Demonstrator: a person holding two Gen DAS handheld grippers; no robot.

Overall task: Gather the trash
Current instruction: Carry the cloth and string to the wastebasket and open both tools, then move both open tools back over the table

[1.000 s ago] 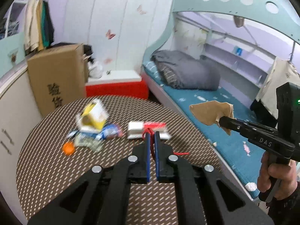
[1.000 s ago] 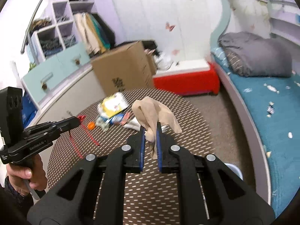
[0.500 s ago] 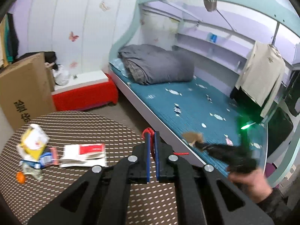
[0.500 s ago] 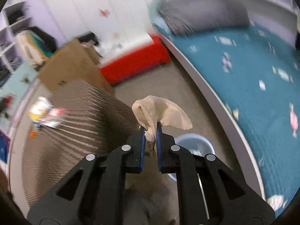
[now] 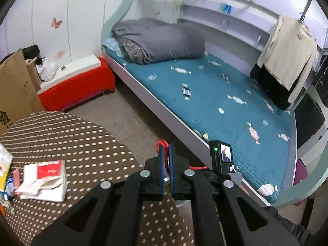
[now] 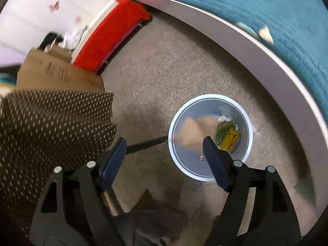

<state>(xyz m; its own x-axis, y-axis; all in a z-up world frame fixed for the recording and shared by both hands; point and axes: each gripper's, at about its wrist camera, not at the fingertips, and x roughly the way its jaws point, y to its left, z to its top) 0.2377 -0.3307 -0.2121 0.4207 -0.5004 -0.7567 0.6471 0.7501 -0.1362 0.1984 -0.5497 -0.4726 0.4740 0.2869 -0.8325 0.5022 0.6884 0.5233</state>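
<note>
Right gripper [image 6: 164,153] hangs above a pale blue bin [image 6: 209,177] on the speckled floor [image 6: 174,67], its jaws having just been opening and now spread wide with nothing between them. Released from it, a blurred tan paper [image 6: 190,132] sits within the bin's rim, next to green and yellow scraps [image 6: 229,134] already at the bottom. Over the edge of the brown dotted table [image 5: 67,135], the left gripper [image 5: 166,149] is clenched on a red string [image 5: 162,143], whose loop pokes out above the blue pads and whose tail runs off to the right. More trash lies on the table to the left: a red-and-white packet [image 5: 46,179] with crumpled wrappers [image 5: 7,172] beside it. A bed [image 5: 215,102] with a teal cover runs along the far side, near the bin.
</note>
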